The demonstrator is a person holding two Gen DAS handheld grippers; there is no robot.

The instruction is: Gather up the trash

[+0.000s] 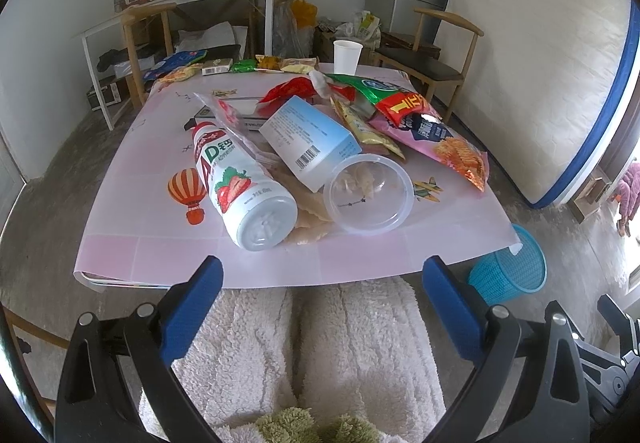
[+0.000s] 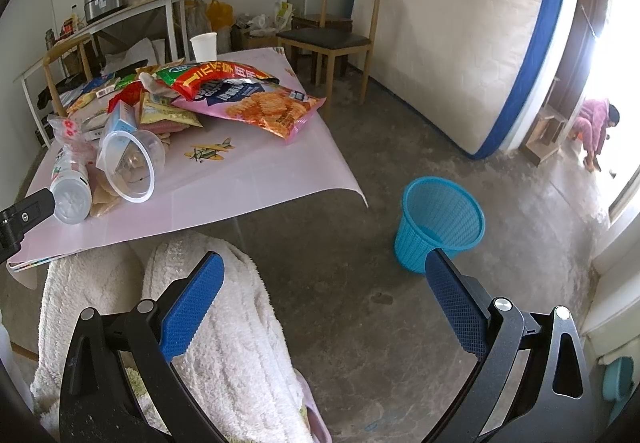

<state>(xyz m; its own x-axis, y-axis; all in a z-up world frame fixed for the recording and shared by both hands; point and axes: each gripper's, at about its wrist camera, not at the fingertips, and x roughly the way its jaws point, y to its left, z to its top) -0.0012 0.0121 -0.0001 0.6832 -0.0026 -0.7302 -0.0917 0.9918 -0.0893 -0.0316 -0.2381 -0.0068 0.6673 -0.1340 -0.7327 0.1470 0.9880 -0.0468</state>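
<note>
Your left gripper [image 1: 322,275] hangs at the near edge of the table [image 1: 160,243], above your lap in white fleece, with its blue pads spread wide and nothing between them. Your right gripper [image 2: 324,271] is spread the same way and holds nothing; it sits off the table's right corner, over bare concrete floor.

Reading the left wrist view from left to right, the trash pile begins with the strawberry drink bottle [image 1: 236,183], lying on its side with its base toward you. Just beside it lies the clear plastic cup [image 1: 370,195], also on its side, with its mouth toward you and its rim touching the light blue box [image 1: 308,141] behind it. Crumpled tan paper lies under the bottle and cup. Farther right lies the pink snack bag [image 1: 444,145], partly under a red and green wrapper [image 1: 396,99]. A white paper cup [image 1: 347,57] stands upright at the far edge, and smaller wrappers line the far left edge.

In this view the blue mesh wastebasket [image 1: 510,271] is only partly visible, cut off by the table's right corner and the right finger.

The right wrist view shows what the left one hides: the wastebasket [image 2: 440,223] stands upright on the floor, well apart from the table, and its interior looks bare. The same view shows the bottle [image 2: 72,187], the cup [image 2: 132,163] and the snack bag [image 2: 272,111] from the side. The tip of your left gripper enters at the left frame edge, just beside the bottle's base.
</note>
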